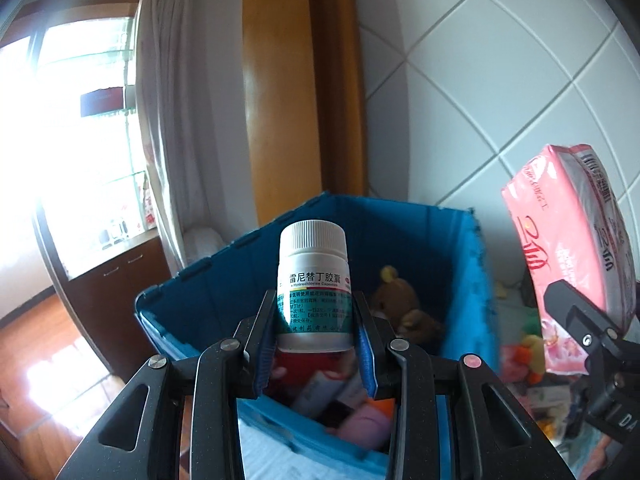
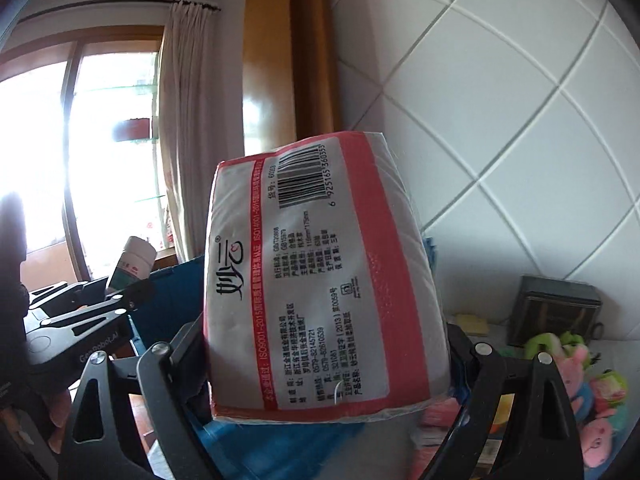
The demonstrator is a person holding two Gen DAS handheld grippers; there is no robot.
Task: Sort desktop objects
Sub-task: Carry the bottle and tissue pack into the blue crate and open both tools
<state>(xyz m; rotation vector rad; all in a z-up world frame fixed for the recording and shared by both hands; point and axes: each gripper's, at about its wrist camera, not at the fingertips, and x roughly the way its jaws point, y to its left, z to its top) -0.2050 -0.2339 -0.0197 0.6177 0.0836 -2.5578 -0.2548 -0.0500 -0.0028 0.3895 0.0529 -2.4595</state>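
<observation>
My left gripper [image 1: 316,332] is shut on a white pill bottle [image 1: 313,280] with a ribbed cap and green label, held upright above the open blue storage box [image 1: 460,264]. Inside the box lie a brown plush bear [image 1: 404,304], a pink soft item and several packets. My right gripper [image 2: 324,360] is shut on a pink and white tissue pack [image 2: 320,280], barcode side facing the camera. The same tissue pack [image 1: 568,248] shows at the right edge of the left wrist view, and the pill bottle [image 2: 132,264] shows at the left of the right wrist view.
A white tiled wall [image 1: 500,80] rises behind the box. Colourful plush toys [image 2: 592,392], a dark box [image 2: 556,308] and yellow sticky notes [image 2: 472,322] lie on the table to the right. A wooden pillar [image 1: 288,80], curtain [image 1: 168,120] and bright window are to the left.
</observation>
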